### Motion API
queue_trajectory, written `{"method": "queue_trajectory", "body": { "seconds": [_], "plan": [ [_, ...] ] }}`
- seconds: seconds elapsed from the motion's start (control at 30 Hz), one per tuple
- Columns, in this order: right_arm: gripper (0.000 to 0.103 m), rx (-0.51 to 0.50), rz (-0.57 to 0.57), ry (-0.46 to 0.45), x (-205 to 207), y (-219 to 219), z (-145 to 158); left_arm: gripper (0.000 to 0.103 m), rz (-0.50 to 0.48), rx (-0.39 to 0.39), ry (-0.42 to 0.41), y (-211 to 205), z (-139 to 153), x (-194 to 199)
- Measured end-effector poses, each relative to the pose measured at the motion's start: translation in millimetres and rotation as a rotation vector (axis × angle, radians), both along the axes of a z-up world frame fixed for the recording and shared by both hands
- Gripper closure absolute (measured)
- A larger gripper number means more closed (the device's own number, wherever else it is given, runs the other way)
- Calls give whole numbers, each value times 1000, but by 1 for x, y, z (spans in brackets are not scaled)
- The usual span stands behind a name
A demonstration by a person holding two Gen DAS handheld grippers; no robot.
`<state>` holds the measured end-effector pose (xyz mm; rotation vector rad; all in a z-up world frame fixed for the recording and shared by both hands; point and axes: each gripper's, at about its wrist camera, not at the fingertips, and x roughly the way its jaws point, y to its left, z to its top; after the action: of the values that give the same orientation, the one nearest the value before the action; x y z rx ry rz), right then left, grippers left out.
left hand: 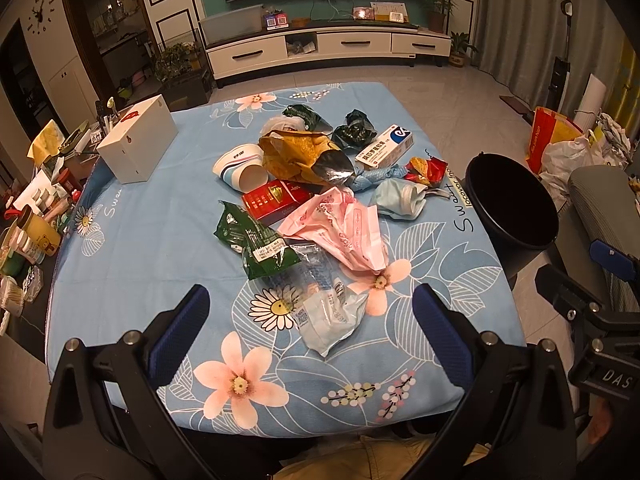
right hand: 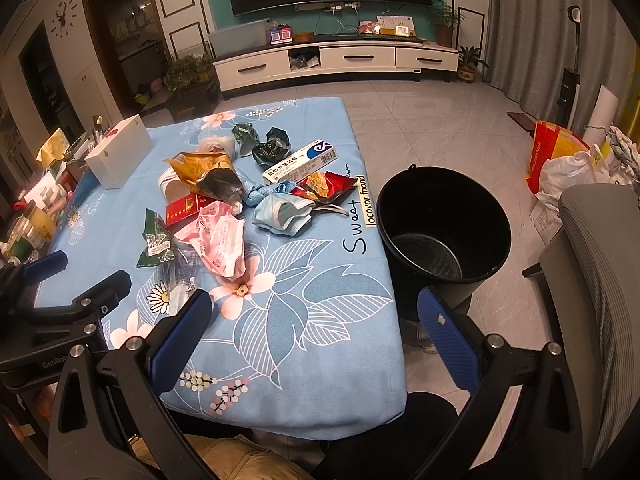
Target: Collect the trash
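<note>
A heap of trash lies in the middle of the blue flowered tablecloth (left hand: 132, 248): a clear plastic wrapper (left hand: 326, 312), a pink bag (left hand: 344, 232), a green packet (left hand: 256, 240), a red box (left hand: 272, 198), a paper cup (left hand: 240, 168), a yellow snack bag (left hand: 296, 152), a blue face mask (left hand: 400, 200) and a white medicine box (left hand: 386, 146). A black bucket (right hand: 440, 224) stands empty on the floor right of the table. My left gripper (left hand: 312, 320) is open and empty just before the clear wrapper. My right gripper (right hand: 316, 320) is open and empty over the table's near right corner.
A white box (left hand: 138, 144) stands at the table's left. Bottles and jars (left hand: 28, 236) crowd a side surface on the left. A grey chair (right hand: 592, 280) and shopping bags (right hand: 560, 160) are on the right. A TV cabinet (left hand: 320, 46) stands at the back.
</note>
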<state>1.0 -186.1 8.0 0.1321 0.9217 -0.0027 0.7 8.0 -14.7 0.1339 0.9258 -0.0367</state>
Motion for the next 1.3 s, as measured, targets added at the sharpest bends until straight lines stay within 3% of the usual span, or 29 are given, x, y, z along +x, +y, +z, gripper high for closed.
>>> {"method": "queue_trajectory", "body": {
  "seconds": [0.57,0.73,0.9,1.03,1.2,1.3],
  "plan": [
    [2,2,-5,6,0,-2,-6,2,7,-19,21,5,-11,2],
    [2,48,14,12,6,-9,-31,2,7,-186,60,36,-24,8],
    [2,90,80,34,12,-2,-57,2,77,-311,123,83,-62,5],
    [2,178,127,33,20,6,-76,2,67,-446,165,97,-87,4],
    [2,313,122,47,33,5,-91,2,20,-486,181,82,-102,14],
    [2,366,108,49,41,1,-98,3,18,-458,188,69,-110,29]
  ]
}}
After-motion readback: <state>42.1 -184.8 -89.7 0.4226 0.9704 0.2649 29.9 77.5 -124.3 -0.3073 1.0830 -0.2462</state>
